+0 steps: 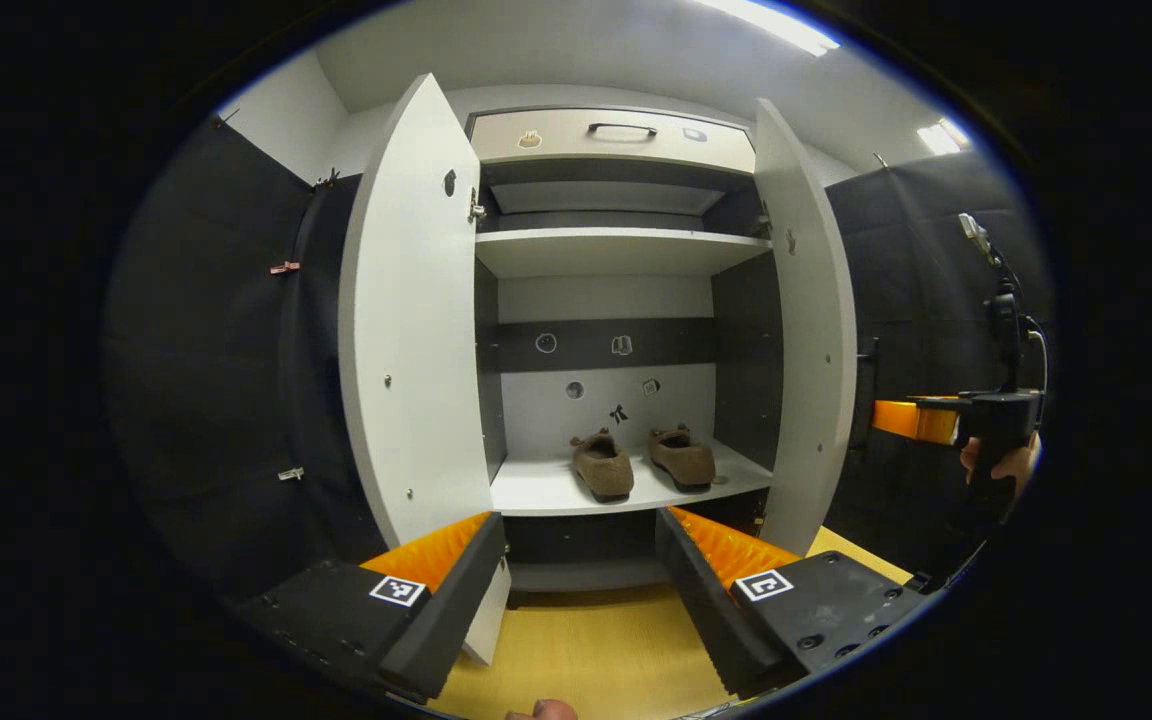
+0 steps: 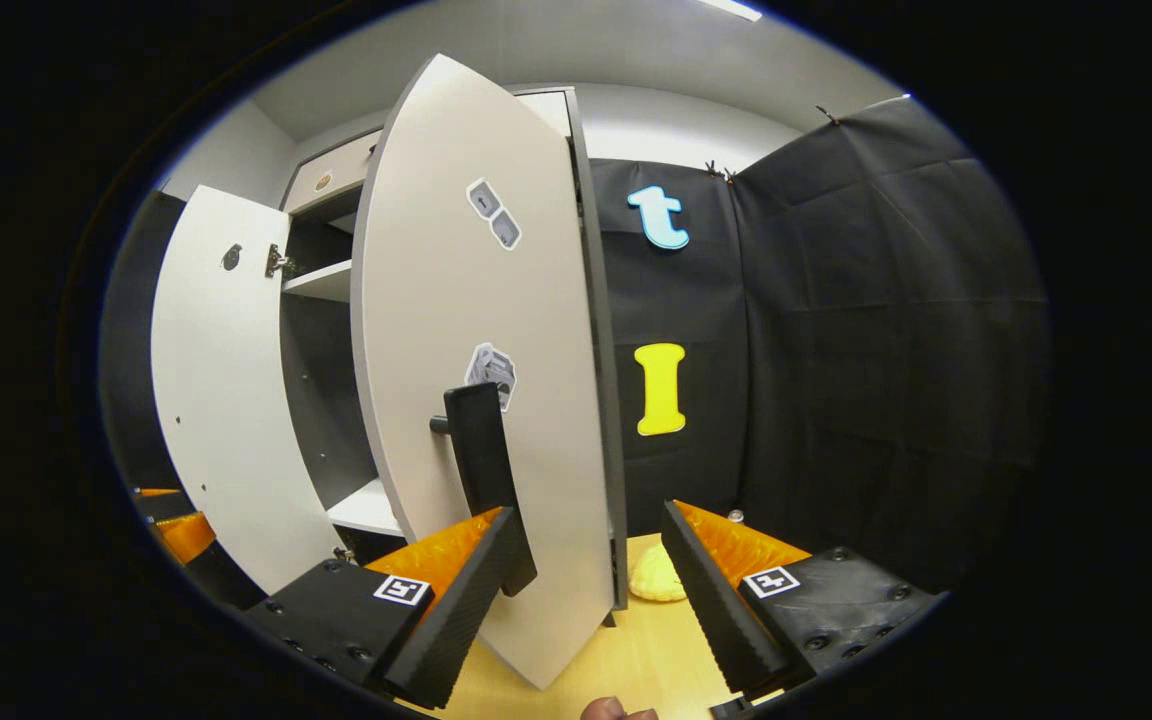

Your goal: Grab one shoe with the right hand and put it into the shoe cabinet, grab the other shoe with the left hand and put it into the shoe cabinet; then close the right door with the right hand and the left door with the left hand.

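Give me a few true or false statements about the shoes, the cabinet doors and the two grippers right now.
1. Both shoes sit on the lower shelf. True.
2. The left door is closed. False: it stands open.
3. The right gripper is shut on the handle. False: its fingers are spread, the handle by the left one.
4. The left gripper is open and holds nothing. True.
5. The right door is open. True.

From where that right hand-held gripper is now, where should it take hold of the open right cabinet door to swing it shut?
Probably the black vertical handle on the right door's outer face. It stands off the panel as an upright bar, so the open fingers could straddle it from the front. The right hand-held gripper already faces that side. Pushing flat on the panel near its free edge might also work.
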`<state>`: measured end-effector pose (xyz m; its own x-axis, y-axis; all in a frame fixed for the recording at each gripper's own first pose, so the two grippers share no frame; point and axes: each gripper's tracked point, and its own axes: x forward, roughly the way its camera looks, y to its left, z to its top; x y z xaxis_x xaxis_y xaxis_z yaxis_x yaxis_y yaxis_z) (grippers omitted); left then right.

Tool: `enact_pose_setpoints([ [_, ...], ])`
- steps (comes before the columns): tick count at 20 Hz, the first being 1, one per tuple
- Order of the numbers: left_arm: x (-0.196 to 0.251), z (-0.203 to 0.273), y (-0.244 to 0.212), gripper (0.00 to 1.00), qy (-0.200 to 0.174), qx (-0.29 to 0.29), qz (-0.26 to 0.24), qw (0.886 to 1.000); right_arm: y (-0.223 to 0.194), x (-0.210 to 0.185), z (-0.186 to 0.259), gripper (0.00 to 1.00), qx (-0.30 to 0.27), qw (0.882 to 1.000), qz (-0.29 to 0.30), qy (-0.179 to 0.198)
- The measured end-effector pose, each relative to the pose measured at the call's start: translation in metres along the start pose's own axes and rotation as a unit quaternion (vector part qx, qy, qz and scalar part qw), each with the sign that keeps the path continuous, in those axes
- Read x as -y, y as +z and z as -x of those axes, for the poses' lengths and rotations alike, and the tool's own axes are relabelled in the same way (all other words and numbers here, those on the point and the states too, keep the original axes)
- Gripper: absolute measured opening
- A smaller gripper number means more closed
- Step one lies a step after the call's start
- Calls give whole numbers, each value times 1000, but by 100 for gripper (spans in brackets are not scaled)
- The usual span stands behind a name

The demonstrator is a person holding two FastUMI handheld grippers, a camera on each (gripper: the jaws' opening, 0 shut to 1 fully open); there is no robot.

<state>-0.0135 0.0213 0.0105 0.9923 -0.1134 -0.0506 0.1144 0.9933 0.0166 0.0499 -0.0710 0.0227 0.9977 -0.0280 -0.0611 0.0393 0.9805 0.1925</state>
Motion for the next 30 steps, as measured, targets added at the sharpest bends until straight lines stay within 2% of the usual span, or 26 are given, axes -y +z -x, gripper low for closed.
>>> enact_pose_setpoints([
  [5, -22, 9, -5, 96, 12, -8, 6, 1000, -21, -47, -3, 98, -28, 998, -26, 49],
  [10, -60, 15, -8, 96, 42, -12, 17, 999, -29, -85, 10, 98, -34, 996, -14, 82],
  [16, -126, 22, -3, 96, 101, -5, 9, 995, -36, -129, 24, 98, -38, 992, -1, 116],
  [22, -197, 4, 10, 96, 158, 10, -3, 987, -39, -151, 34, 98, -39, 990, 18, 136],
  [30, -239, -43, -6, 97, 179, -4, 14, 984, -36, -151, 42, 98, -38, 990, 22, 137],
])
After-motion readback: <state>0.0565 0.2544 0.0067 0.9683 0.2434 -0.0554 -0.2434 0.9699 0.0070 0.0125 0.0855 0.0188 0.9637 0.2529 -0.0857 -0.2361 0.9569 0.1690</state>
